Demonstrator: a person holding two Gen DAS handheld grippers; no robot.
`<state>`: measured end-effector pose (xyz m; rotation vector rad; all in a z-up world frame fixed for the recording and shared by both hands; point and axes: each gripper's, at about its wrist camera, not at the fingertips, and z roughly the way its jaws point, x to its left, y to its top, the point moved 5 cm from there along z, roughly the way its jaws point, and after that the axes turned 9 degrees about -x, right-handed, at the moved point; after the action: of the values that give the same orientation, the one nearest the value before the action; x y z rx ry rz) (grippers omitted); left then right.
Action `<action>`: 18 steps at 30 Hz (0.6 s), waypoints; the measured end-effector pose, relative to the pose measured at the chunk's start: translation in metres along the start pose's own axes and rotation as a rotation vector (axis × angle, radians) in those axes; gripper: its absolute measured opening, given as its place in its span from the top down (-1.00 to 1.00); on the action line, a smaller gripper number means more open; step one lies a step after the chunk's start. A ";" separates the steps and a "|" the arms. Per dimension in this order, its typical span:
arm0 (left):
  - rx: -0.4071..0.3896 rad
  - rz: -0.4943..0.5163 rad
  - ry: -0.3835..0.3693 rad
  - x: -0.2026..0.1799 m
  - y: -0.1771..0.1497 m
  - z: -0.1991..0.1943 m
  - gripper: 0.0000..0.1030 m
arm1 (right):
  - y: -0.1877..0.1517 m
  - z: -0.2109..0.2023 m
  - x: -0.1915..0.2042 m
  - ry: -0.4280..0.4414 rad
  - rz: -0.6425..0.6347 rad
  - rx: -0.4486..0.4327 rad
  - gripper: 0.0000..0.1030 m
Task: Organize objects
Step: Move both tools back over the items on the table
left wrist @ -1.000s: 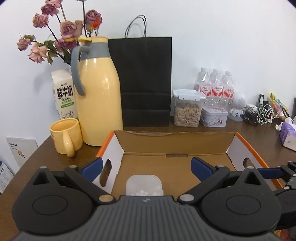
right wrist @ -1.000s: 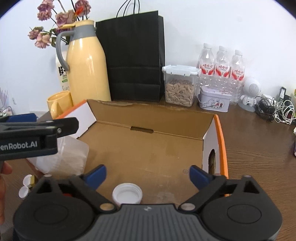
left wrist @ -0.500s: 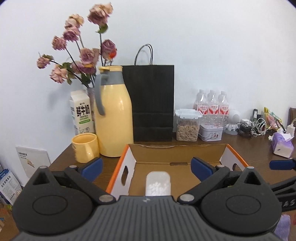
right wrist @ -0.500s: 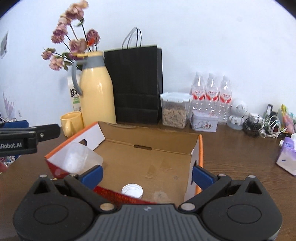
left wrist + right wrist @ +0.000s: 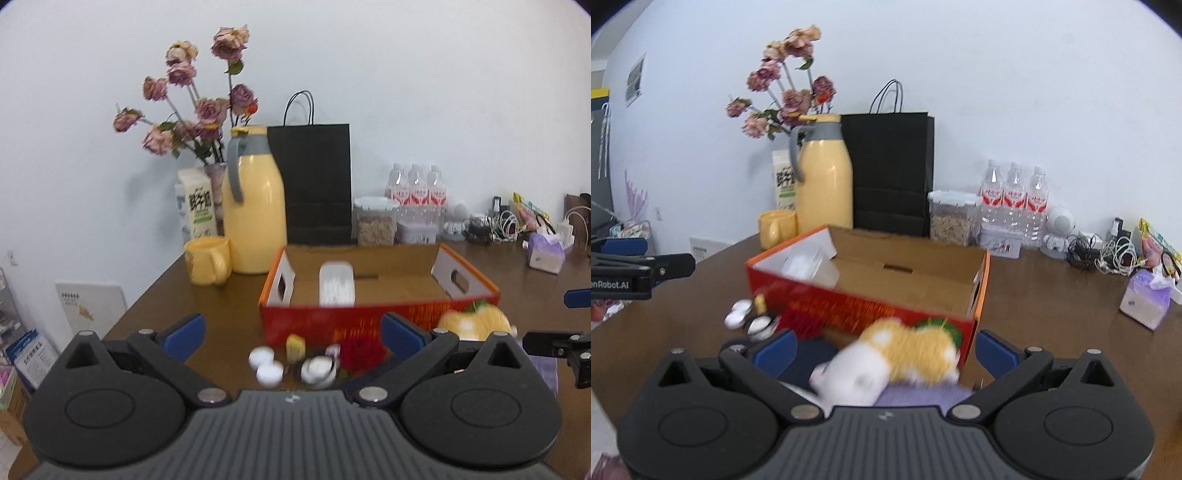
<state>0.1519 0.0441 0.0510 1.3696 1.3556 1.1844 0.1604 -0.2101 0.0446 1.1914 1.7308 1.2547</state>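
The open red-and-orange cardboard box [image 5: 376,295] stands mid-tabletop on the brown wooden table [image 5: 155,314], with a clear plastic container of white pieces [image 5: 337,282] inside near its left end; both the left gripper [image 5: 291,334] and the right gripper [image 5: 884,349] are spread wide and hold nothing; the left view shows small white round caps [image 5: 266,365] before the box's front wall; only the right view shows clearly the blurred yellow-and-white plush toy [image 5: 897,360], seemingly on a purple cloth [image 5: 923,397] by the near edge.
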 end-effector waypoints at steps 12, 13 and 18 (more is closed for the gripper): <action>0.108 -0.076 0.069 0.028 -0.060 -0.047 -1.00 | -0.051 -0.033 0.041 0.093 0.053 0.090 -1.00; 0.115 -0.085 0.072 0.030 -0.062 -0.048 -1.00 | -0.054 -0.033 0.044 0.095 0.051 0.094 -1.00; 0.126 -0.110 0.080 0.036 -0.069 -0.052 -1.00 | -0.062 -0.027 0.053 0.109 0.035 0.118 -1.00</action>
<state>0.0865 0.0809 -0.0048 1.3279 1.5649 1.1062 0.1000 -0.1769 -0.0069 1.2463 1.8937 1.2739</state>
